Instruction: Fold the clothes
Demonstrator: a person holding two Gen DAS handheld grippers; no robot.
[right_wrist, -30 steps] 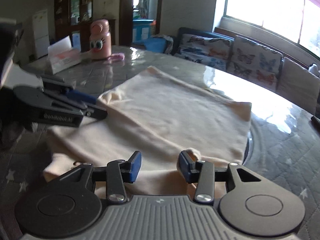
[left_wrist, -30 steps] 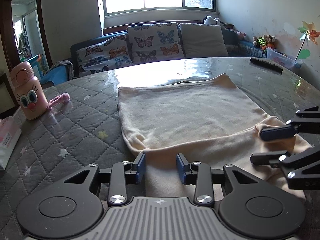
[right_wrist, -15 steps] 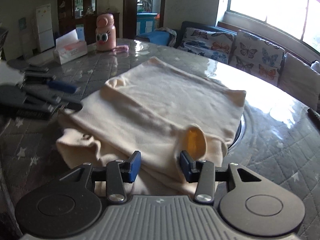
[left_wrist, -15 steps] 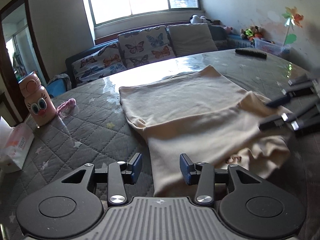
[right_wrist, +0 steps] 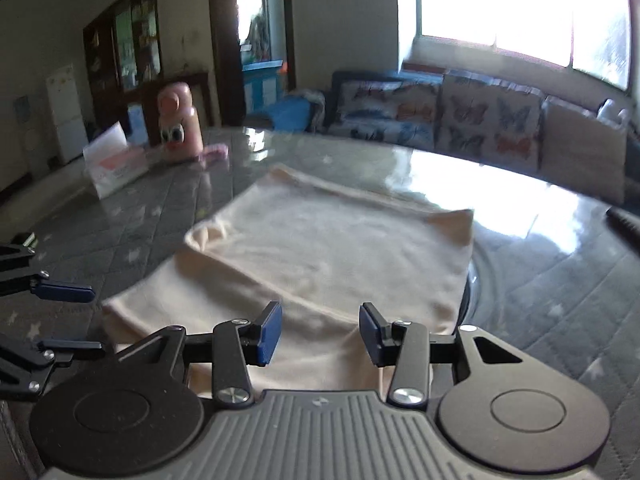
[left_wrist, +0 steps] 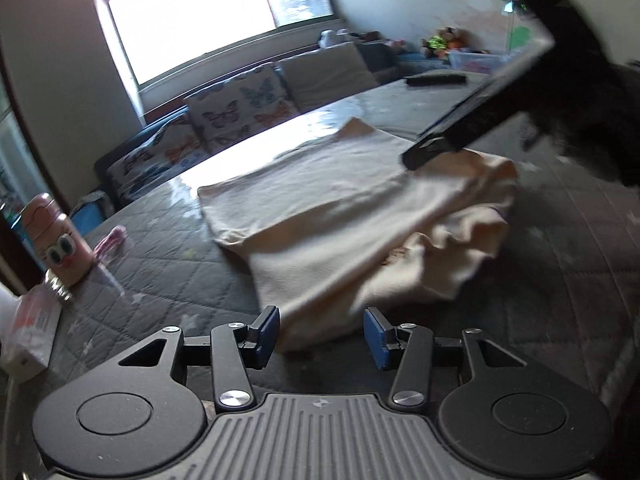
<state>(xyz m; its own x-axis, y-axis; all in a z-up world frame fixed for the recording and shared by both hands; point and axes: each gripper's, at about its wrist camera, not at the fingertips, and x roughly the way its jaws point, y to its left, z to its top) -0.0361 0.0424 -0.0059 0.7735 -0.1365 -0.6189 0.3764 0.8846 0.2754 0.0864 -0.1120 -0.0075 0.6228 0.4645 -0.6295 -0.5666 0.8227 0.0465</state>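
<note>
Containers are few: a pink cartoon-eyed bottle stands closed at the far left of the surface, its contents hidden, with a pink strap lying just beside it, and a tissue box sits near it, a white sheet sticking up from the top. Print on the box is red and too blurred to read. On the grey quilted, star-dotted cover of the surface, which has a glossy sheen under the window light, lies the cream garment, partly folded in the middle, its near right end bunched into loose ruffles. A dark remote rests at the far right edge. Left claw hangs over the garment's near edge; its jaws have just been opening and stand moderately apart, cloth below them but not pinched. Right claw hovers over the near right part of the garment, jaws likewise moderately apart and gripping nothing. Beyond the surface, a sofa with butterfly cushions runs under a bright window, a dark wood cabinet and a white fridge stand by a doorway, and soft toys sit along the right wall.
</note>
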